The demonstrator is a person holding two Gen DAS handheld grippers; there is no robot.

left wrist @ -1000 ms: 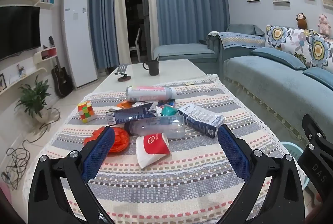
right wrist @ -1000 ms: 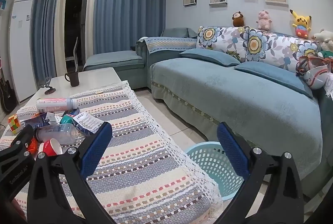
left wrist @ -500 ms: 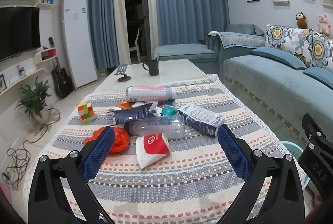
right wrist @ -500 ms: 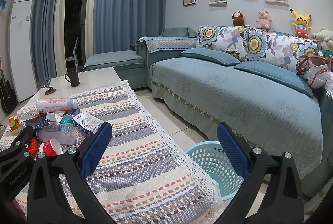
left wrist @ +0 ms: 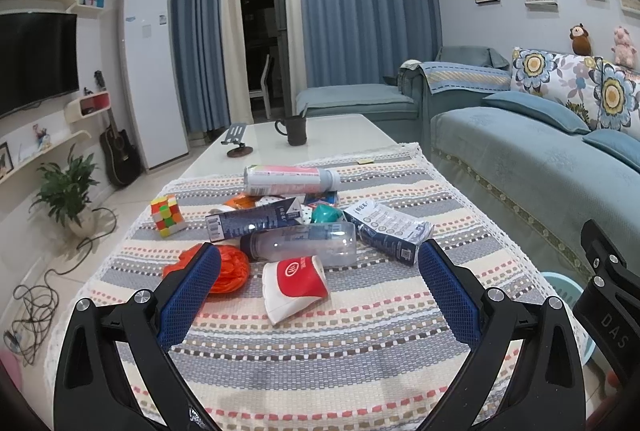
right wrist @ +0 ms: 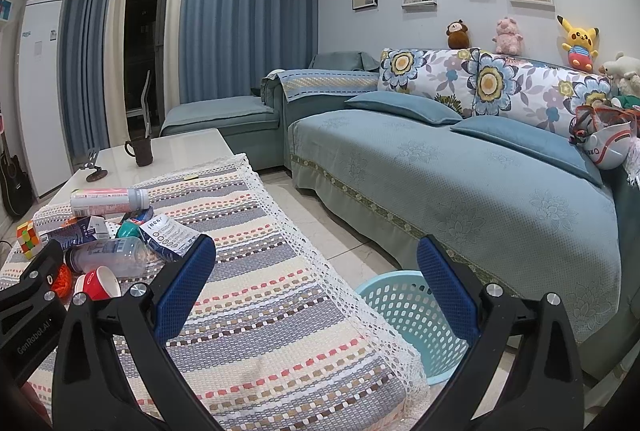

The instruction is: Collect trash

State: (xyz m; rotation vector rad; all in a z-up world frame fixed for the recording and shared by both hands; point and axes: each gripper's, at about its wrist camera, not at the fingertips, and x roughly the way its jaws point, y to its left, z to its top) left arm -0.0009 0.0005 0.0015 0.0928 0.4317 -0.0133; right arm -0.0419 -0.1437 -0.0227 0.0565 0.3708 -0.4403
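A heap of trash lies on the striped tablecloth (left wrist: pixel 360 351): a red-and-white paper cup (left wrist: pixel 294 287) on its side, a clear plastic bottle (left wrist: pixel 304 243), an orange crumpled bag (left wrist: pixel 228 271), two dark blue cartons (left wrist: pixel 252 219) (left wrist: pixel 388 231), a teal lid (left wrist: pixel 326 213) and a pink-and-white bottle (left wrist: pixel 288 181). My left gripper (left wrist: pixel 318 271) hovers open just short of the cup, holding nothing. My right gripper (right wrist: pixel 316 267) is open and empty over the table's right edge, above a light blue mesh basket (right wrist: pixel 404 311) on the floor.
A colour cube (left wrist: pixel 167 215) sits left of the heap. A dark mug (left wrist: pixel 294 130) and a small stand (left wrist: pixel 239 141) are on the bare far tabletop. The blue sofa (right wrist: pixel 460 171) runs along the right, with a tiled gap between it and the table.
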